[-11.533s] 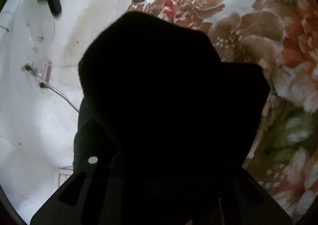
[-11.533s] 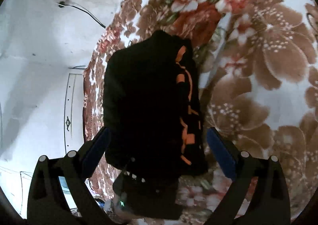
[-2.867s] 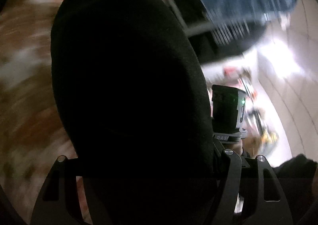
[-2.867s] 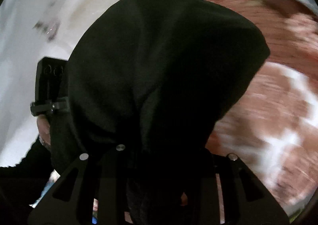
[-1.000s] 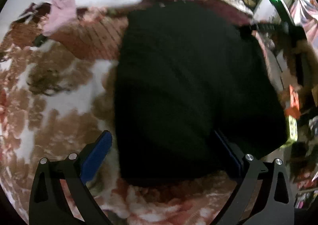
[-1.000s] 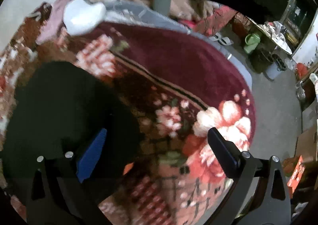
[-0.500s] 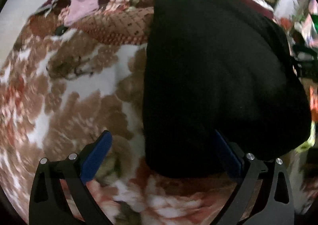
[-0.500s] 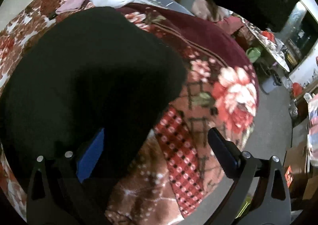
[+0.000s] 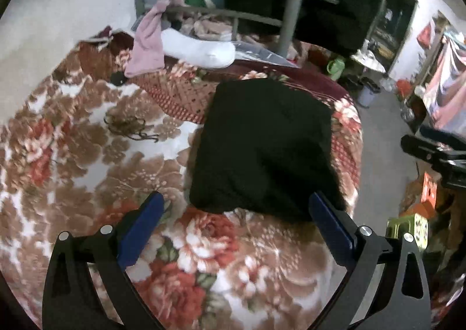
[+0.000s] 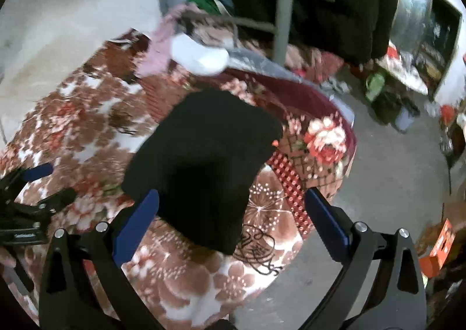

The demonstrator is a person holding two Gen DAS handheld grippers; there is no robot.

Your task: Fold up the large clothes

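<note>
While you hold both grippers above the bed, the black garment (image 9: 262,149) lies folded into a rough rectangle at the middle of each frame, resting on the floral blanket (image 9: 87,172) with its far end over a dark red patterned cover (image 9: 174,96).

Your left gripper (image 9: 236,207) has its jaws spread wide and grips nothing; the blue pads (image 9: 139,228) sit low in the frame, one at lower left and one at lower right, with the garment's near edge between and just beyond them. It looks tilted down at the bed from the near side.

Your right gripper (image 10: 233,201) is likewise wide apart and empty. Its left pad (image 10: 137,222) overlaps the garment's near corner in the frame; whether it touches the cloth, you cannot tell. The garment (image 10: 204,166) runs diagonally here, from lower centre to upper right. That view is a little blurred.

Each gripper shows in the other's camera: the right one at the right edge of the left view, the left one at the left edge of the right view.

At the upper centre of both frames, a pink cloth (image 9: 148,44) and a white bundle (image 9: 201,50) lie at the bed's far end beside a grey post (image 9: 291,9). A green jug (image 9: 335,67) stands on the floor at upper right.
</note>
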